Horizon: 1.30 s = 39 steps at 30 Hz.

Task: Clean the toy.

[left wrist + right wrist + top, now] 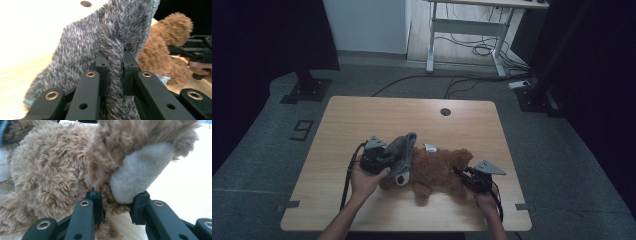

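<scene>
A brown teddy bear [438, 171] lies on the wooden table [377, 115], its legs toward the right. A grey fuzzy garment [404, 150] is draped over its head end. My left gripper [382, 156] is shut on a fold of that grey garment [117, 47], with the fabric pinched between the pads and lifted. My right gripper [460, 173] is shut on the bear's foot [138, 173], its pads squeezing the brown fur beside the pale sole. In the left gripper view the bear [165, 47] and the other gripper [195, 48] appear at the right.
A round cable hole [445, 111] sits near the table's far edge. A small white tag [430, 147] lies beside the bear. Beyond the table stand a desk frame [472, 30] with floor cables and a dark stand base [307, 87].
</scene>
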Tool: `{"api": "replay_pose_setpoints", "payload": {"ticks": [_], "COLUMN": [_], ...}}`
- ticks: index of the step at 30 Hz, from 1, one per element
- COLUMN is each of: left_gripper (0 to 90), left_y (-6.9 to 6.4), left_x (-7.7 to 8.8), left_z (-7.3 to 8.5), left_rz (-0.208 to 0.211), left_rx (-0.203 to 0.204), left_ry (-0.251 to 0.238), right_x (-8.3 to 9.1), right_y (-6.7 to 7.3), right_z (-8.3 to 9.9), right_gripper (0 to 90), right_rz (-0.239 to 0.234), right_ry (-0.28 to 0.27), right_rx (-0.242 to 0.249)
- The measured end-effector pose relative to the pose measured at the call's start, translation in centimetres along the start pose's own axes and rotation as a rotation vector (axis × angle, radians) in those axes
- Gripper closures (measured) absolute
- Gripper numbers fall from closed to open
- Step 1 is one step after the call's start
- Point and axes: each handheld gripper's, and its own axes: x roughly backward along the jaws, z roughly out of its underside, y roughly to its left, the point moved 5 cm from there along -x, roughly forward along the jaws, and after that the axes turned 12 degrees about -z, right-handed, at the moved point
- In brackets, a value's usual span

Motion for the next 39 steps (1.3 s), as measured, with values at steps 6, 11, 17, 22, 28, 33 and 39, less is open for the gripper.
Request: {"api": "replay_pose_setpoints", "payload": {"ticks": [6,11,17,22,28,33,39], "left_gripper": [78.5,78.6,78.6,78.5,79.2,79.3,79.4], "left_y": [-0.2,-3.8,-10.0,-13.3,-12.4,-10.1,-5.5], "left_x": [0.7,0.0,-3.4,-7.9,-9.7,-7.7,-4.8], "left_z": [-1.5,-4.3,-7.1,-6.0,-3.8,-3.4,-1.9], "left_rz": [0.013,0.07,0.143,0.145,0.126,0.093,0.015], "left_rx": [0.005,-0.039,-0.117,-0.157,-0.139,-0.141,-0.115], "left_ry": [-0.027,-0.06,-0.028,0.079,0.121,0.104,0.079], "right_x": [0.0,0.0,0.1,0.0,0.1,0.1,0.2], "right_y": [-0.1,-0.1,0.0,0.0,0.0,0.0,-0.1], "right_z": [0.0,0.0,0.0,-0.1,-0.1,-0.2,-0.1], "right_gripper": [69.3,69.3,69.3,69.4,69.4,69.3,69.3], "right_rz": [0.001,0.003,0.004,0.008,0.017,0.016,0.019], "right_ry": [0.003,-0.001,0.0,-0.006,0.004,0.003,0.003], "right_rx": [0.006,0.006,0.015,0.016,0.024,0.024,0.018]}}
